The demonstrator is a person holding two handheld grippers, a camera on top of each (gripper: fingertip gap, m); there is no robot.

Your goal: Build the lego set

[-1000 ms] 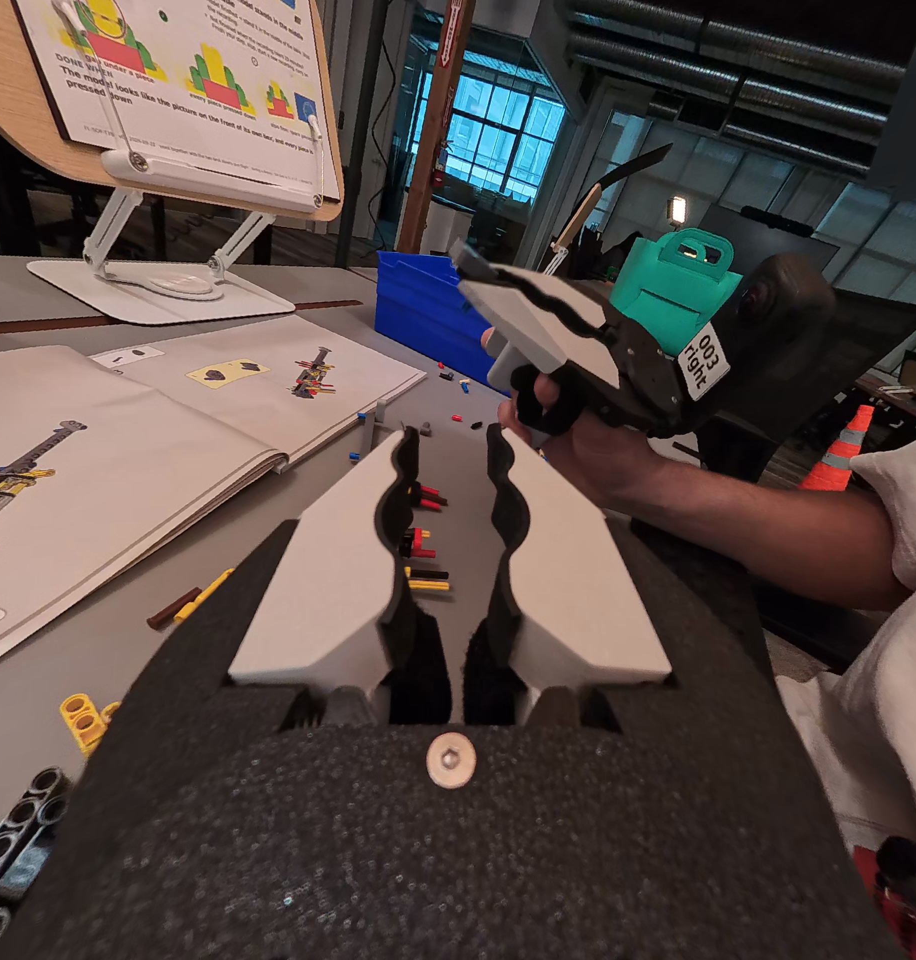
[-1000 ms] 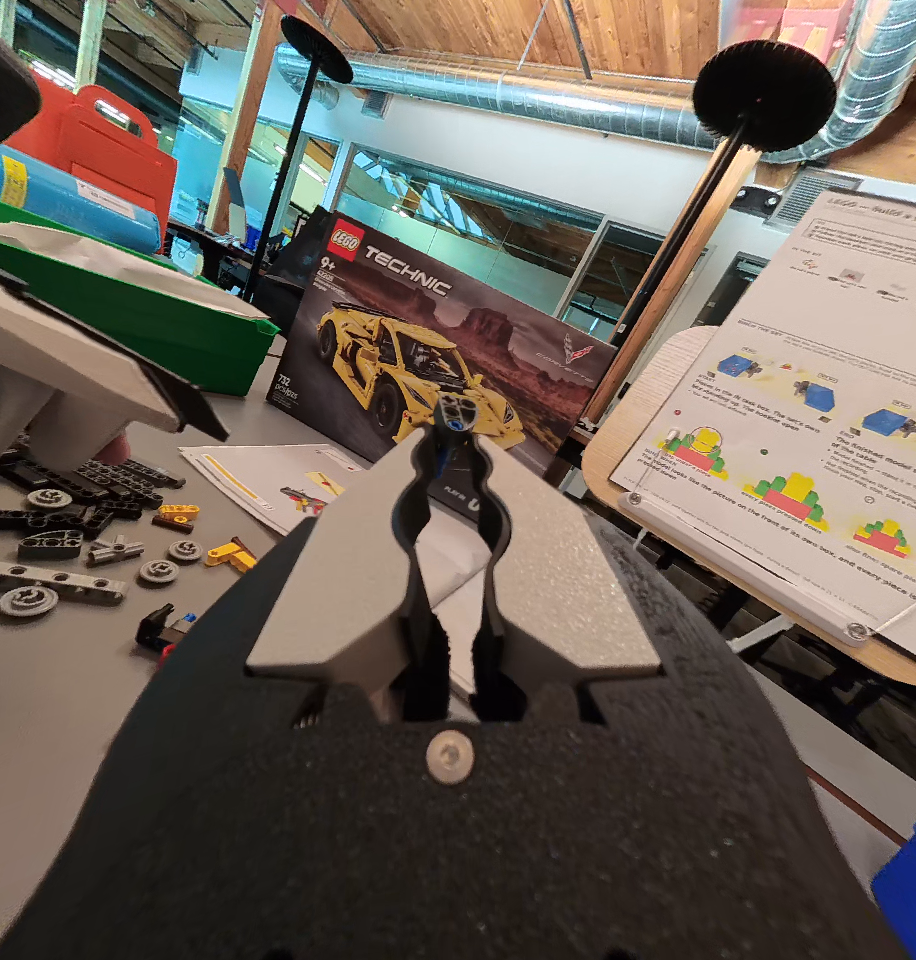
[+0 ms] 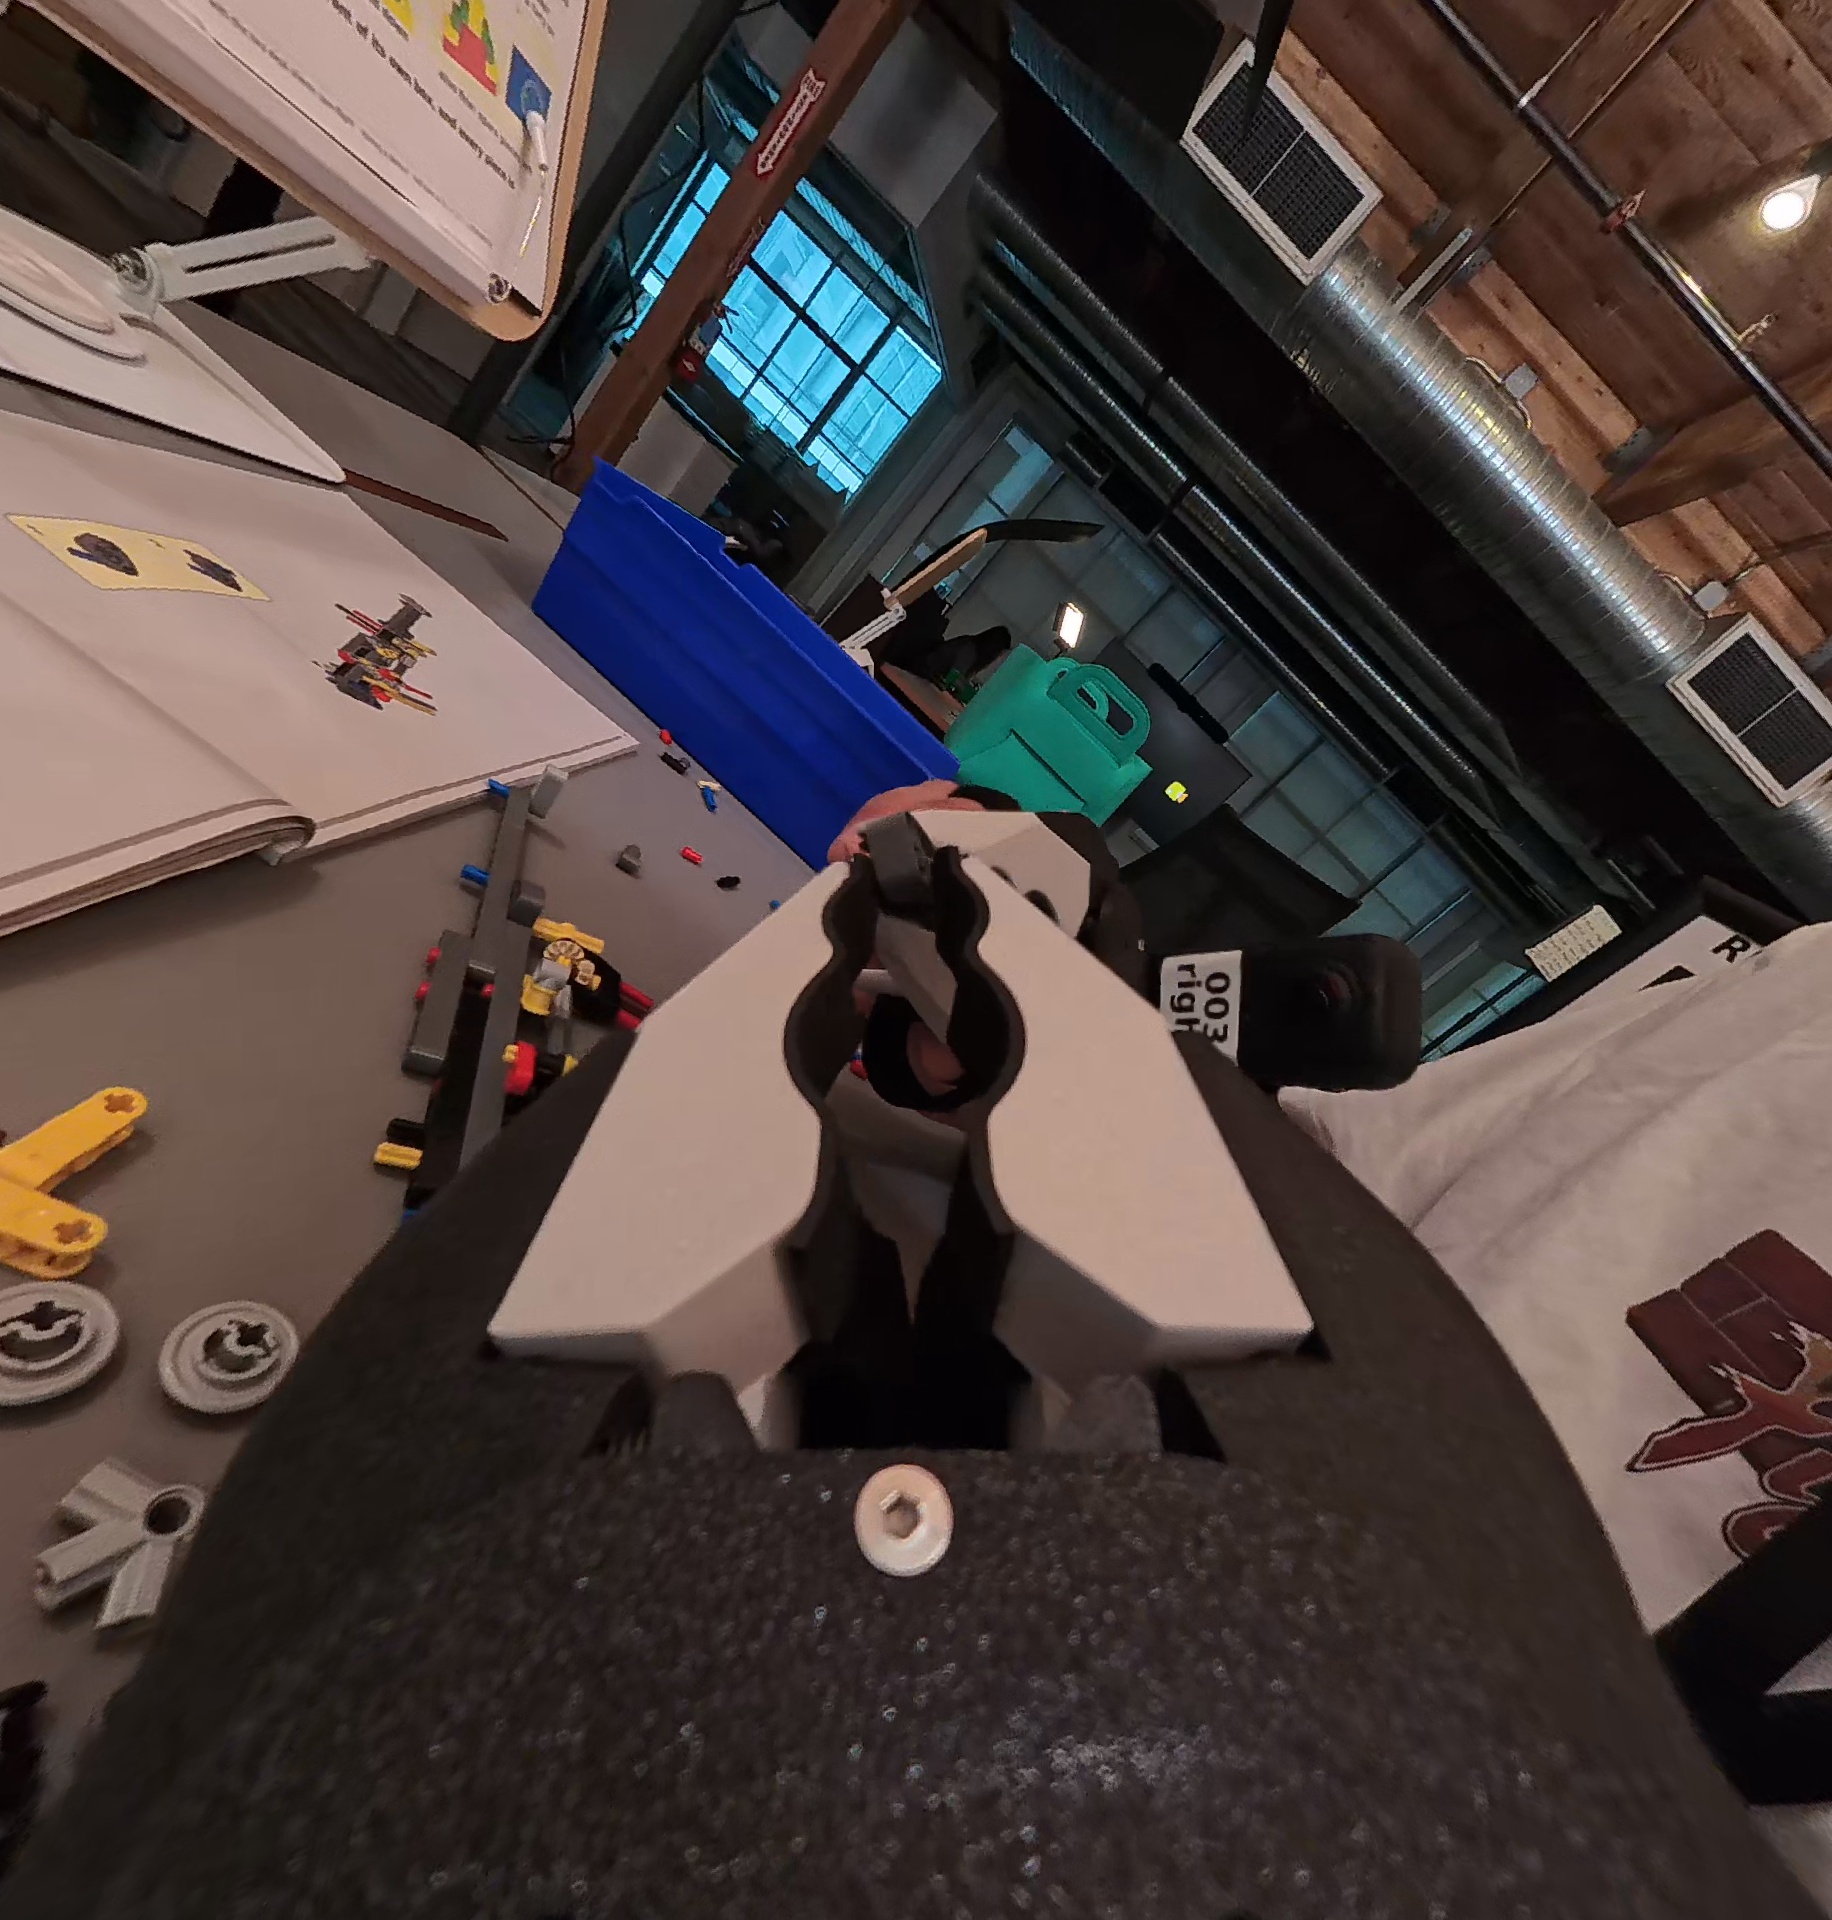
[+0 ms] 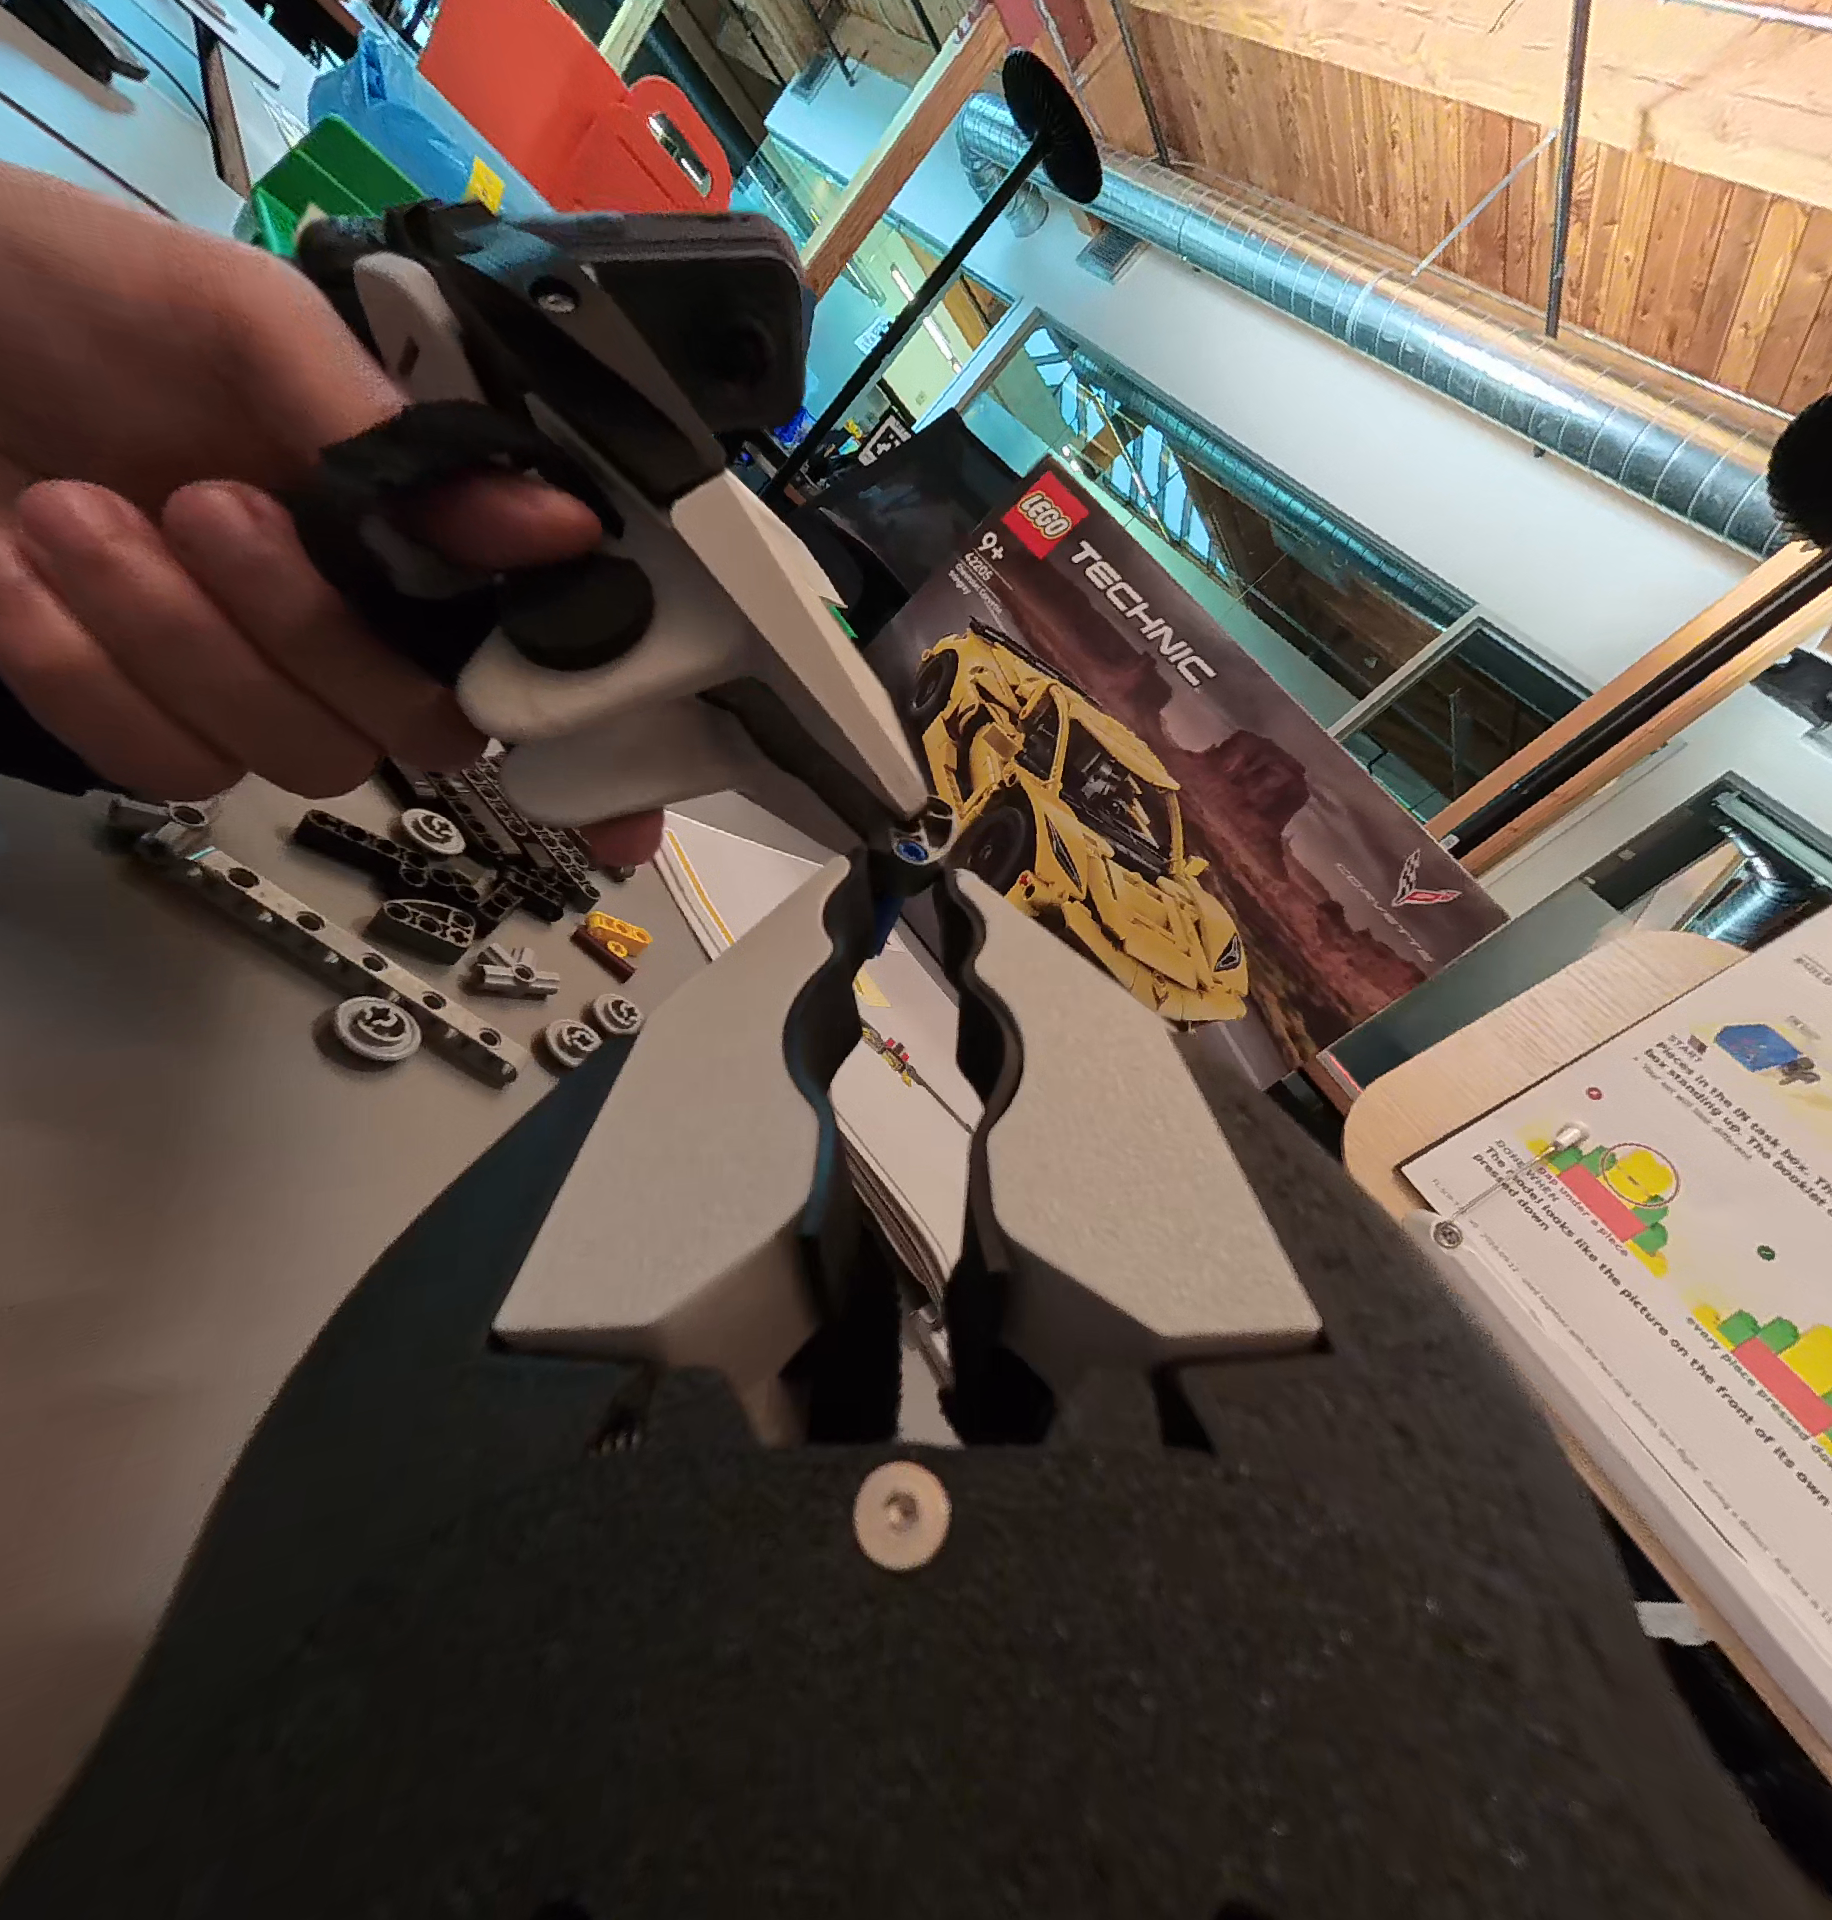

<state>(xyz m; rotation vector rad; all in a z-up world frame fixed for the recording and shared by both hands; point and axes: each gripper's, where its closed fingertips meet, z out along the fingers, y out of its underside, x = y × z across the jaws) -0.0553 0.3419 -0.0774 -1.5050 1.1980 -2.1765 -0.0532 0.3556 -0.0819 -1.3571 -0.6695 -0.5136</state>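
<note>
A small grey connector [image 4: 914, 844] is pinched above the desk [image 4: 112, 1091] by the right hand-held gripper [image 4: 904, 883]; the left hand-held gripper [image 3: 907, 878] is closed on it too. If alignment is lost, it could be dropped.

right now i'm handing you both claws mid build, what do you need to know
Right claw: shut on a small grey connector with a blue pin, held above the table.
Left claw: tips closed on the same connector from the opposite side.
Parts: partial assembly lies beside the open booklet; loose black beams and grey discs lie on the table.
Done: only that small assembly.
Left: join the connector, then most of the build.
</note>
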